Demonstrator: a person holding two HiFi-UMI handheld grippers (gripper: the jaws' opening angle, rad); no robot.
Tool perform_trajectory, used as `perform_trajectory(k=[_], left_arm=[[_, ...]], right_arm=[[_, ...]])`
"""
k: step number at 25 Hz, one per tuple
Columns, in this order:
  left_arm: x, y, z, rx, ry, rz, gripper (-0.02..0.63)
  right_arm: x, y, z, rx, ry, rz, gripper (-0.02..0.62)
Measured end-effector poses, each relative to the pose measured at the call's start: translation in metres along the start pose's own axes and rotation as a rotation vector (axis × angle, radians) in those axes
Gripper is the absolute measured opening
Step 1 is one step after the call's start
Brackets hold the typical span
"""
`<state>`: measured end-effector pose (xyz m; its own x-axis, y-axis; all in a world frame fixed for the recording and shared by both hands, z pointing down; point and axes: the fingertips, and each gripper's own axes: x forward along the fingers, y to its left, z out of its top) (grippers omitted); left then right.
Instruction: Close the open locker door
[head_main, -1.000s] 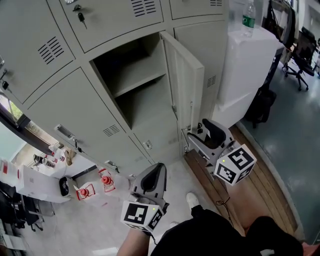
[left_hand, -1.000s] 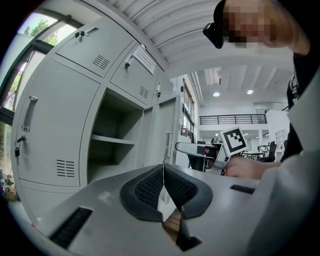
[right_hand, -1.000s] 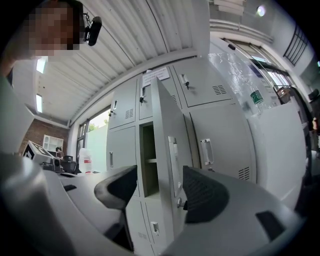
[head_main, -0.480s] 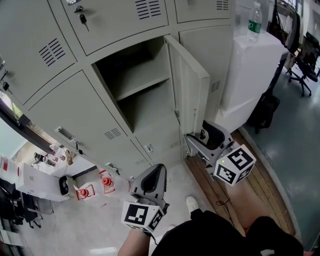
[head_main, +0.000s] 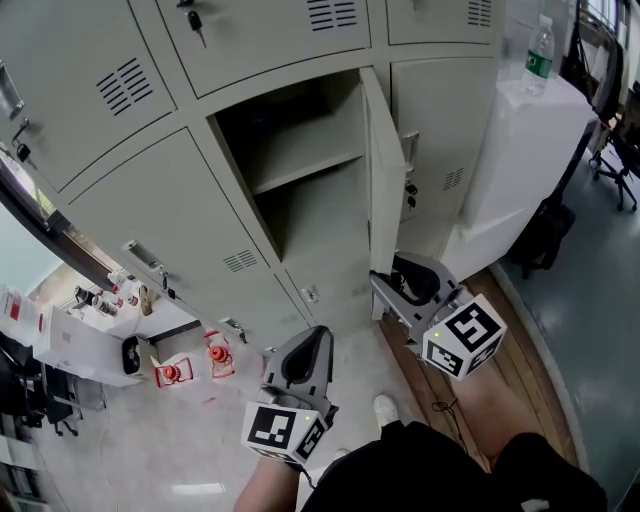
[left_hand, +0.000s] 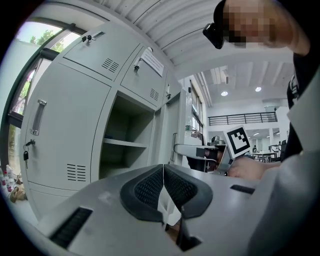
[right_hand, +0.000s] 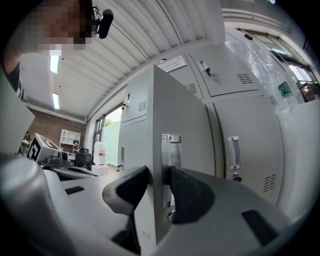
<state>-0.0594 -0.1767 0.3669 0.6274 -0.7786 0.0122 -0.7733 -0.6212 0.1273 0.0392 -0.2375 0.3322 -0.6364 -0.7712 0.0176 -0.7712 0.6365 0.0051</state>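
Right gripper view: my right gripper (right_hand: 157, 182) has just been closing its two jaws, and they now clamp the free edge of the one open locker door (right_hand: 180, 115), one pad on each face beside the handle plate (right_hand: 170, 150). Head view shows that door swung out edge-on from its compartment (head_main: 300, 215), which holds one shelf (head_main: 300, 165). My left gripper (left_hand: 163, 187) hangs apart from the door, jaws pressed together on nothing. One bottle (head_main: 538, 52) stands on the white cabinet (head_main: 520, 150) at the right.
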Motion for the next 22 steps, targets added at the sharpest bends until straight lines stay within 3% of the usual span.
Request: perform_trajectory(k=[22], left_arm=[[-0.022,0.05,0.009,0.002,0.003,0.24,0.018]], right_arm=[[0.099,0.044,0.0,-0.012,-0.015,0.188,0.181]])
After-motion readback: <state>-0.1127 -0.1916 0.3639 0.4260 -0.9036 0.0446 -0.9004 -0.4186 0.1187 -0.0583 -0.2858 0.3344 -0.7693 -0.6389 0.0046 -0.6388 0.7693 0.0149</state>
